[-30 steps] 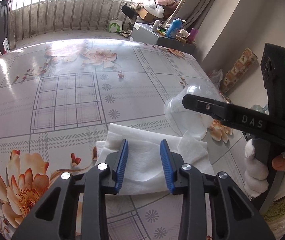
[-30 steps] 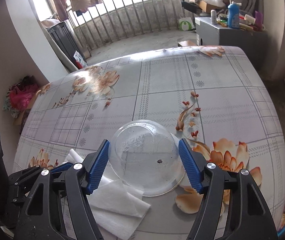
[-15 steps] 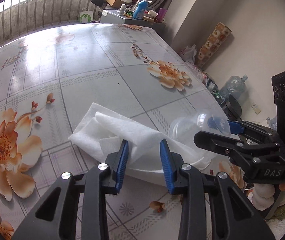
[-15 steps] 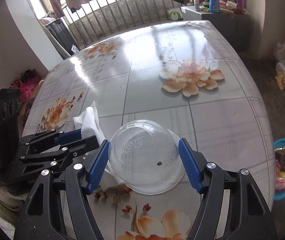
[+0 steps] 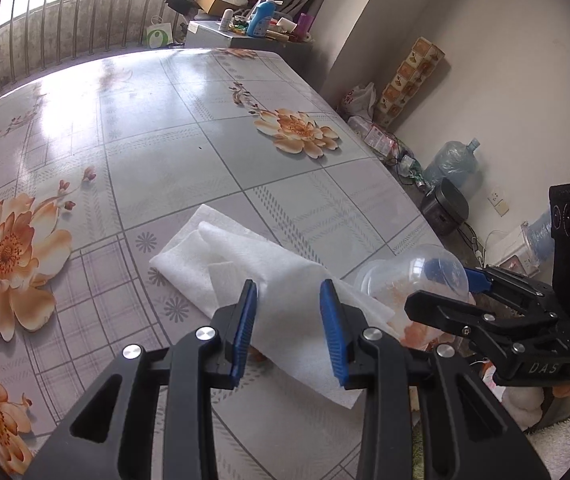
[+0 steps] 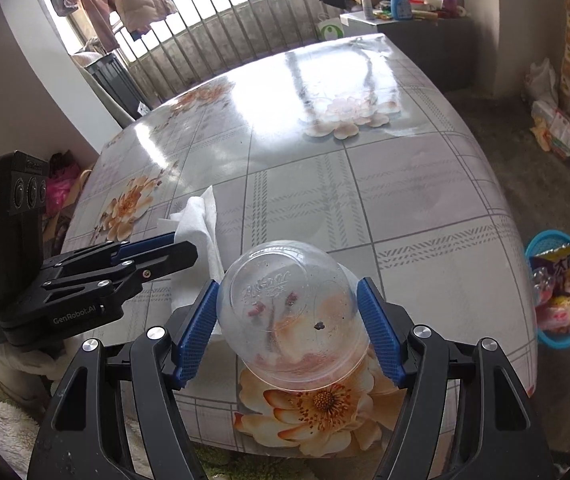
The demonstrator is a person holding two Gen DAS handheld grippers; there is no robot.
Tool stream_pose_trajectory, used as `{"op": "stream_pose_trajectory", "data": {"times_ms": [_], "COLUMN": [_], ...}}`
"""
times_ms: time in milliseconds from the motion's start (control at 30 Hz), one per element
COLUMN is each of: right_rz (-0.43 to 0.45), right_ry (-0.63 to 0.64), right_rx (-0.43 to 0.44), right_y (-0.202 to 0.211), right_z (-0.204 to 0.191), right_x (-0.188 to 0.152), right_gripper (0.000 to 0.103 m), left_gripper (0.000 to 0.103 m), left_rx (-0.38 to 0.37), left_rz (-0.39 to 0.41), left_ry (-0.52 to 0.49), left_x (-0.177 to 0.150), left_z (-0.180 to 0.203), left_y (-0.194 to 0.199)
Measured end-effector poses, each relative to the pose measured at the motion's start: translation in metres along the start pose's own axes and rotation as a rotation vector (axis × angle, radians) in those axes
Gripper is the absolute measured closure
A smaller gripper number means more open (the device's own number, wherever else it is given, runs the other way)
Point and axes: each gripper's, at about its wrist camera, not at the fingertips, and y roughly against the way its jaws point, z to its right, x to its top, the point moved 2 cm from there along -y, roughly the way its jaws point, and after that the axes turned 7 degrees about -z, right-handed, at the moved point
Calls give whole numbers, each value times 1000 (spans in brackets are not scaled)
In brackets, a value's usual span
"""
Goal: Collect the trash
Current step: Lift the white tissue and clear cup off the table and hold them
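A white paper towel (image 5: 261, 276) hangs between the blue pads of my left gripper (image 5: 289, 320), which is shut on it above the table; it also shows in the right wrist view (image 6: 201, 224). My right gripper (image 6: 289, 320) is shut on a clear plastic dome lid (image 6: 289, 312), held above the table's near edge. In the left wrist view the lid (image 5: 417, 280) and the right gripper (image 5: 473, 300) are just to the right of the towel. The left gripper (image 6: 153, 252) shows at the left in the right wrist view.
The table (image 6: 365, 184) has a glossy flowered cloth. A blue basket (image 6: 561, 292) with wrappers sits on the floor off the table's right side. A cabinet with bottles (image 5: 245, 36) stands behind the table. Bags, a water jug (image 5: 449, 164) and a small black appliance (image 5: 445, 208) lie along the wall.
Both grippers have pulled back toward the table's near right edge, carrying the towel and the lid along. The towel now hangs lifted. The basket has come into the right view.
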Motion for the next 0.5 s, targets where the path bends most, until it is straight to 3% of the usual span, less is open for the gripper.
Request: {"op": "stream_pose_trajectory", "data": {"times_ms": [233,500], "right_rz": [-12,-12], "right_ry": [6,10], "right_rx": [-8,-5], "right_y": [-10,-6], "right_z": [-3,0], "right_x": [-10,-11], "right_gripper": [38,38], "left_gripper": [67,64], "left_rx": [8,-91], "left_rz": [-87,-93], "left_ry": [83,180], "left_x": [-11,0], "left_z": [-15,-22], "left_y": [0,-16]}}
